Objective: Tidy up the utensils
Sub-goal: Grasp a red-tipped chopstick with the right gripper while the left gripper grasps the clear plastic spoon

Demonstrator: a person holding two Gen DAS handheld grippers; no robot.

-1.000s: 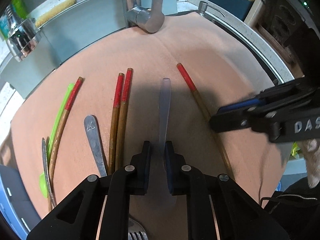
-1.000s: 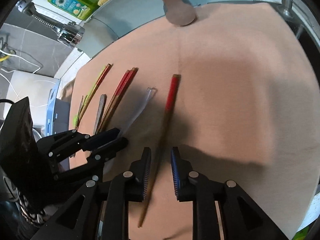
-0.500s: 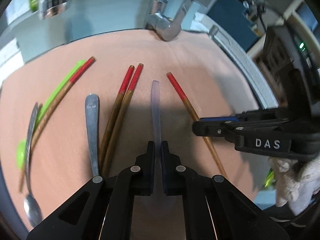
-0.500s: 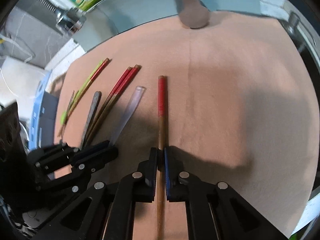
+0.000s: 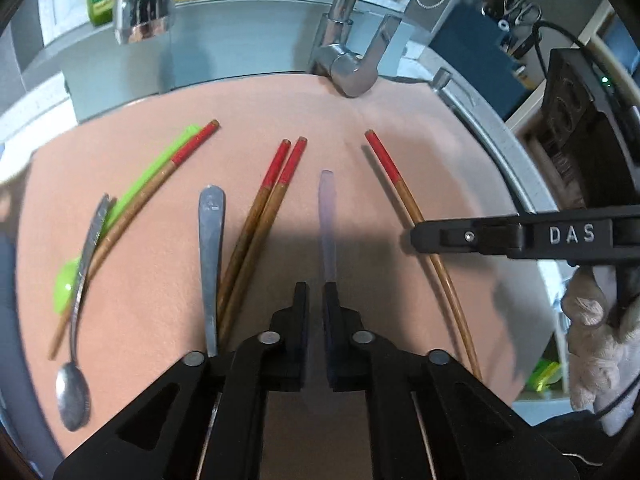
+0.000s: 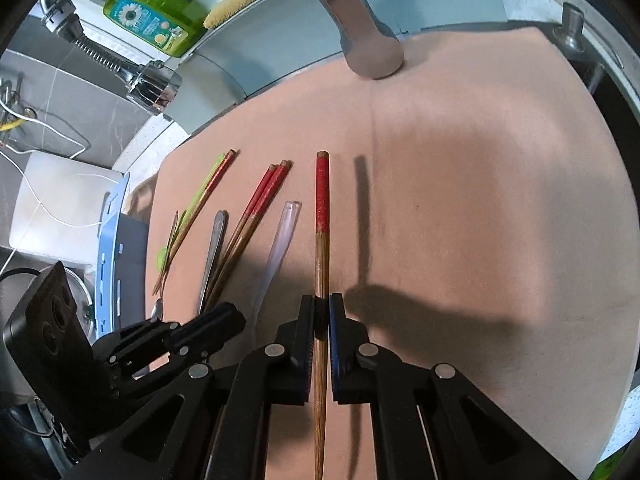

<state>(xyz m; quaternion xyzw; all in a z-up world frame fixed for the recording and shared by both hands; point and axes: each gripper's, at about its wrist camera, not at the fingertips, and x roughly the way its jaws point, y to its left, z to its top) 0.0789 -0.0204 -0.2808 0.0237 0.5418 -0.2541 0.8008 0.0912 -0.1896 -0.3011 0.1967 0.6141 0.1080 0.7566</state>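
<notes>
The right gripper [image 6: 319, 312] has clamped the red-tipped wooden chopstick [image 6: 321, 240], ready for sorting, while the left gripper's [image 5: 316, 300] jaws are opening off the clear plastic spoon [image 5: 328, 216].

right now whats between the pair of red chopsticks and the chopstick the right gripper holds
Only the clear plastic utensil lies between the pair and the held chopstick, plainest in the left wrist view.

The clear utensil [image 5: 328, 224] is hidden at its near end behind the left gripper [image 5: 315, 300], so its type cannot be told. The steel handle [image 5: 211, 256] and the paired chopsticks [image 5: 260, 236] vanish behind that gripper's frame. The lone chopstick [image 6: 321, 264] runs off the right wrist view's bottom edge.
</notes>
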